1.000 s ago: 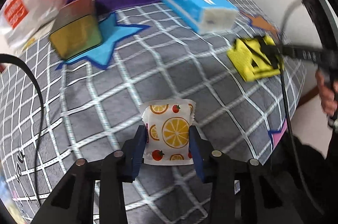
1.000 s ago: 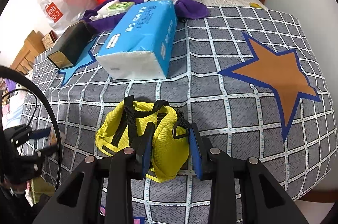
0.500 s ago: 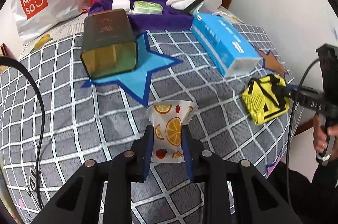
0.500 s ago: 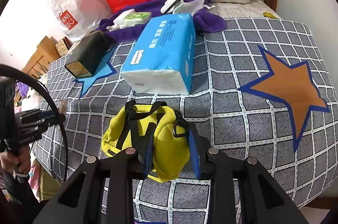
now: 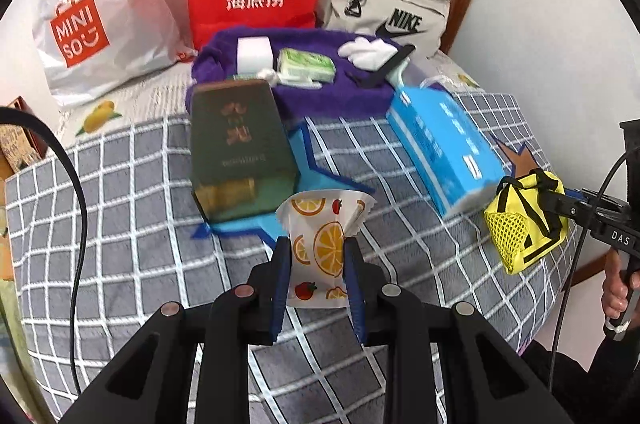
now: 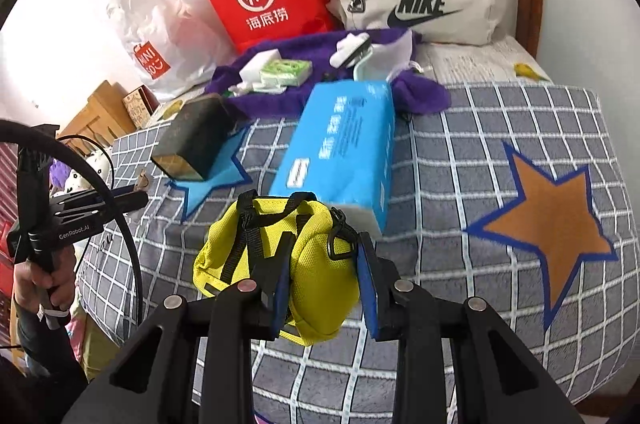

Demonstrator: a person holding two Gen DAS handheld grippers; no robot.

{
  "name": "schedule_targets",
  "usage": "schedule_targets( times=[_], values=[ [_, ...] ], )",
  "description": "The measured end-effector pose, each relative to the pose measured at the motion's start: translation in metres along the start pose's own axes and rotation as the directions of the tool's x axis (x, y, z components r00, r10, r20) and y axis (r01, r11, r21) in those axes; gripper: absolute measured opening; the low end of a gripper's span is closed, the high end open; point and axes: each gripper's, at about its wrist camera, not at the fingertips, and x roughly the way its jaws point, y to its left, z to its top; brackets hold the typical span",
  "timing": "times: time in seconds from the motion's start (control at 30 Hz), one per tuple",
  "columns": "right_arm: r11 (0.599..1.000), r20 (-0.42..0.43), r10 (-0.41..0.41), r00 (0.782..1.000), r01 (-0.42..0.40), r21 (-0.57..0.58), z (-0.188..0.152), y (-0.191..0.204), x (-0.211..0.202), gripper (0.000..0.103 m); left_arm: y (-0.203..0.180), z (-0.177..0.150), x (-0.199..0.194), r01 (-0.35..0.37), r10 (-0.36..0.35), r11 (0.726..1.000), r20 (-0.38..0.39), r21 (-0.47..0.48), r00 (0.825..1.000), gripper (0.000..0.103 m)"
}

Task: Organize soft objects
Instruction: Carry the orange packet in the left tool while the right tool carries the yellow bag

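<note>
Left wrist: your left tongs (image 5: pixel 318 260) clamp the fruit-print packet (image 5: pixel 320 248). Right tongs (image 6: pixel 325 272) pinch the yellow pouch (image 6: pixel 308 260); blue tissue pack (image 6: pixel 340 152) at 12 o'clock.

I see the packet (image 5: pixel 318 250), white with orange slices and small tomatoes printed on it, upright and pinched at its sides, its crimped top edge fanned out above the grey checked blanket (image 5: pixel 132 224); the pouch (image 6: pixel 316 264), yellow with black straps and a clip, hangs slumped, squeezed across its middle.
</note>
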Motion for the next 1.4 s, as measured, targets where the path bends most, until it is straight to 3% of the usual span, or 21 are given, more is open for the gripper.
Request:
schedule_targets(
  times=[0.37, 0.77, 1.17, 1.4],
  values=[
    [1.0, 0.025, -0.006, 1.0, 0.006, -0.015, 0.035, 0.003, 0.004, 0.03, 0.019, 0.031, -0.013, -0.05, 0.053, 0.998, 0.066, -0.046, 0.996, 0.025],
    [0.999, 0.046, -0.034, 0.998, 0.035, -0.031, 0.081, 0.004, 0.023, 0.03, 0.034, 0.067, -0.022, -0.149, 0.157, 0.987, 0.15, -0.062, 0.976, 0.025],
    [0.998, 0.084, -0.057, 0.995, 0.059, -0.019, 0.122, -0.001, 0.034, 0.03, 0.047, 0.09, -0.016, -0.156, 0.175, 0.982, 0.201, -0.105, 0.964, 0.025],
    [0.998, 0.092, -0.065, 0.994, 0.066, -0.006, 0.141, -0.006, 0.045, 0.03, 0.052, 0.102, -0.005, -0.151, 0.171, 0.982, 0.196, -0.114, 0.966, 0.025]
  ],
)
